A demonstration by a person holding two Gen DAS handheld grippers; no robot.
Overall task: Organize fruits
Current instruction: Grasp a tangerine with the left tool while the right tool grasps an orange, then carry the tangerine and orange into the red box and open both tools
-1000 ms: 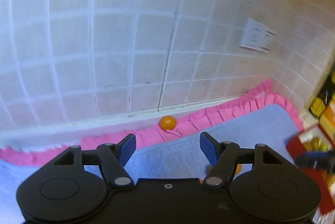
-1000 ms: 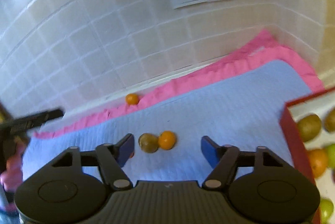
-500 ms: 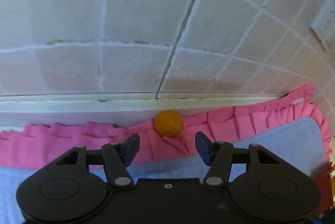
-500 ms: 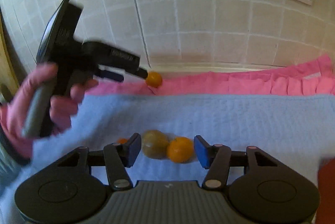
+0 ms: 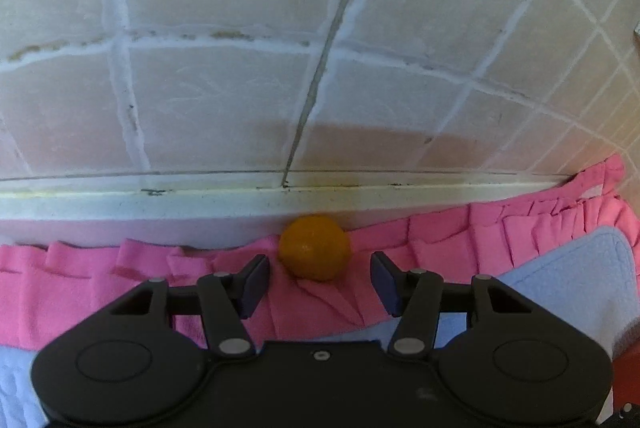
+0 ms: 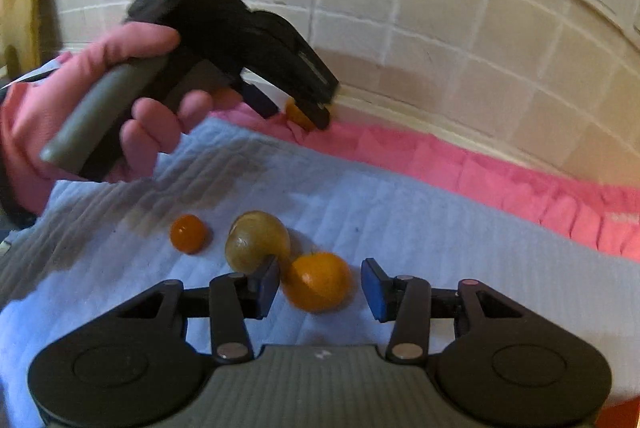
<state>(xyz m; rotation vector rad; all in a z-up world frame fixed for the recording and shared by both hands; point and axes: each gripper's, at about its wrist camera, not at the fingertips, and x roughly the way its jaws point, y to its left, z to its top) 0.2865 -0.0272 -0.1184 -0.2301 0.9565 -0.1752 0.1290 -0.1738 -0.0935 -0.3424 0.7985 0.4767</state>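
A: We noted both arms had dropped from wide views of the blue mat point(image 6: 400, 212) to close range. The left claw point(image 5: 318, 280), jaws apart, now framed the small orange point(image 5: 314, 252) on the pink frill point(image 5: 440, 240) against the wall, not gripping.

B: The right claw point(image 6: 320, 286) was closing around the bigger orange point(image 6: 318, 282) beside the brownish fruit point(image 6: 256, 240); its pads weren't pressing yet. We judged two pickups imminent.
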